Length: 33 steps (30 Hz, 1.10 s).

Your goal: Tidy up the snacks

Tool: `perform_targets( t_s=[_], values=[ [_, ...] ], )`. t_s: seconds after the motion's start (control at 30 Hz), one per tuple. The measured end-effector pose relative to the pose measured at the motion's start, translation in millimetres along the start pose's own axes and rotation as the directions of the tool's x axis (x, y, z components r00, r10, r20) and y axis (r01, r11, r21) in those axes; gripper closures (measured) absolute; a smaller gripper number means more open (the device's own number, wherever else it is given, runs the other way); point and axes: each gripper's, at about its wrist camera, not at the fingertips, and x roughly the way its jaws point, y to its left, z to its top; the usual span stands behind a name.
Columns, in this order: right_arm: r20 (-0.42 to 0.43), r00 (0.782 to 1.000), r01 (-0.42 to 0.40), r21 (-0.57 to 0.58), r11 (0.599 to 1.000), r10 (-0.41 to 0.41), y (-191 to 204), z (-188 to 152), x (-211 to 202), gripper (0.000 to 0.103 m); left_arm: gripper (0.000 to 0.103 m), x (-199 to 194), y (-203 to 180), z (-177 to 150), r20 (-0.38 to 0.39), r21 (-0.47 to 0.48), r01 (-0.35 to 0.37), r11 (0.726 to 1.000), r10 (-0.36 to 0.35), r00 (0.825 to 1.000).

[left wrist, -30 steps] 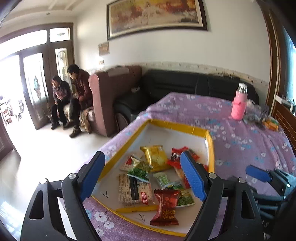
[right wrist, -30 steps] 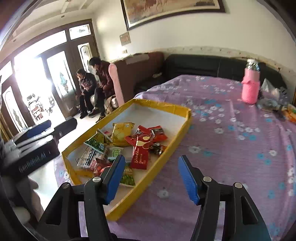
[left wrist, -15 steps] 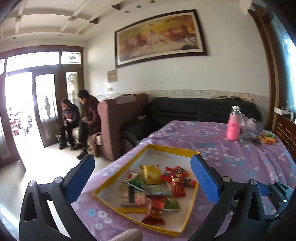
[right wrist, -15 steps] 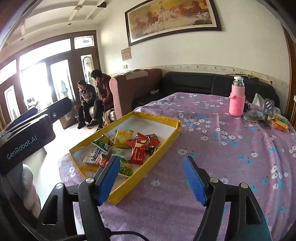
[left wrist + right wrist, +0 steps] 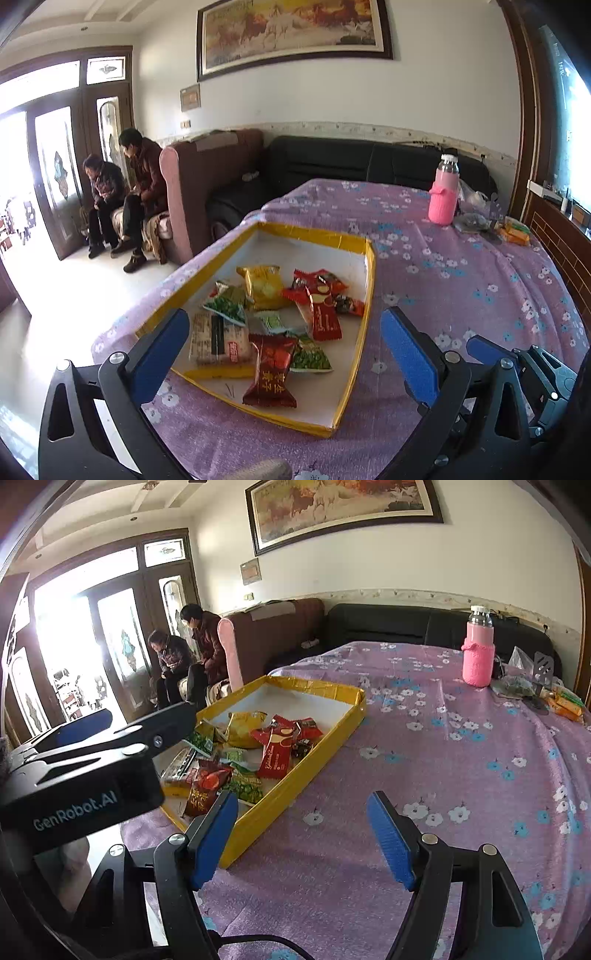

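Yellow tape edges the shallow white tray (image 5: 369,280), and every snack packet in view lies inside it, heaped toward the end nearest the tongs. A dark red packet (image 5: 271,373) sits closest, a green pea packet (image 5: 310,356) just beside it, a long red packet (image 5: 321,314) and a gold packet (image 5: 263,286) farther in. The far half of the tray is bare. The low walls keep the loose packets from sliding onto the cloth, which is likely why they are gathered there.

The left tongs (image 5: 284,354) hang above the tray's near end, blue pads spread wide with nothing between them, framing the heap. The right tongs (image 5: 303,836) are likewise wide apart and empty, over the purple flowered cloth of the counter (image 5: 461,768), with the tray ahead and to their left.

With the snacks already in the tray, the scene fits either a finished gathering or a jumble awaiting sorting; the pictures do not settle which.

Well beyond both tongs stand a pink bottle (image 5: 477,653) and some orange wrappers (image 5: 565,701) at the counter's far edge.
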Motion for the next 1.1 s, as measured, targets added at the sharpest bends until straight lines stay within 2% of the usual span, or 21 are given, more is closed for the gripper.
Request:
perform_targets(
  t_s=[0.57,1.1],
  values=[
    [-0.075,0.997,-0.006,-0.004,1.0,0.006,1.9,-9.1,28.0,0.028,0.0,41.8,-2.1,-16.0,-0.158,-0.026,0.031,0.999,-0.034,0.987],
    [-0.107,0.994,-0.006,-0.016,1.0,0.004,4.0,-11.5,39.4,0.027,0.0,61.2,-2.6,-21.4,-0.218,-0.047,0.053,0.998,-0.062,0.974]
  ],
)
